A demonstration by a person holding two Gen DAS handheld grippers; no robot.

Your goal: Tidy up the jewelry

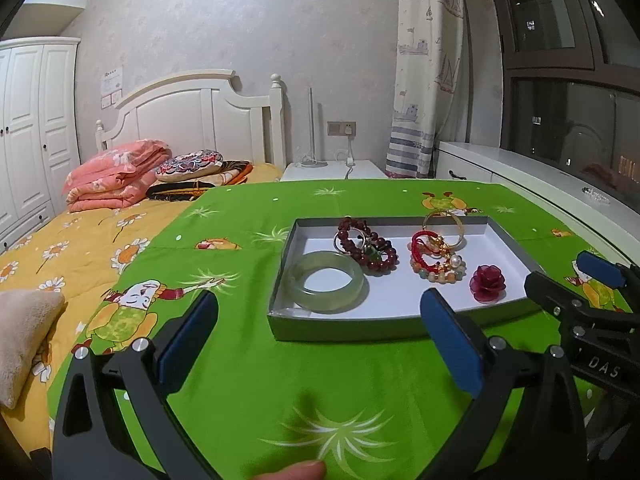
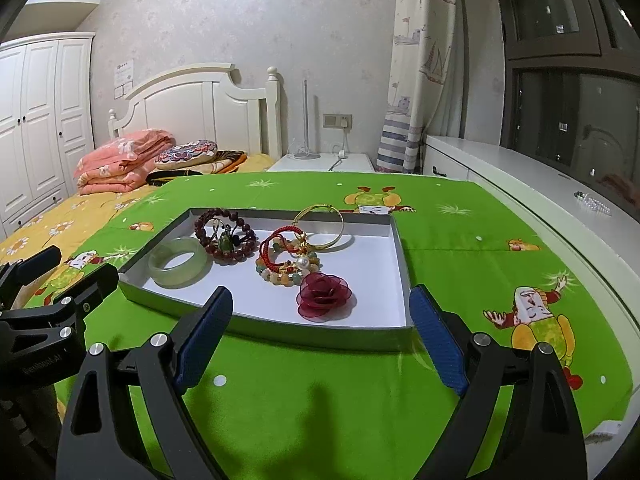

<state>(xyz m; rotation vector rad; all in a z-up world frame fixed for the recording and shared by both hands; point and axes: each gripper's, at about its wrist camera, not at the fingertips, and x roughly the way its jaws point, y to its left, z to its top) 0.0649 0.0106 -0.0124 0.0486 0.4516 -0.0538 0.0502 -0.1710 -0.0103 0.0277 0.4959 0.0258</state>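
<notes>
Nearest, the left gripper stands spread wide over the green cloth, holding nothing. The right gripper is likewise spread and empty, its blue pads just short of the tray's near wall; in the left view its body bears the letters "DAS". A fingertip shows at the bottom edge. Beyond, the grey tray holds all the jewelry: a jade bangle at its left, dark red beads touching it behind, a red flower near the front, mixed bead bracelets just behind the flower, and a gold bangle farthest back. Far off, papers on the wall carry writing too small to read.
</notes>
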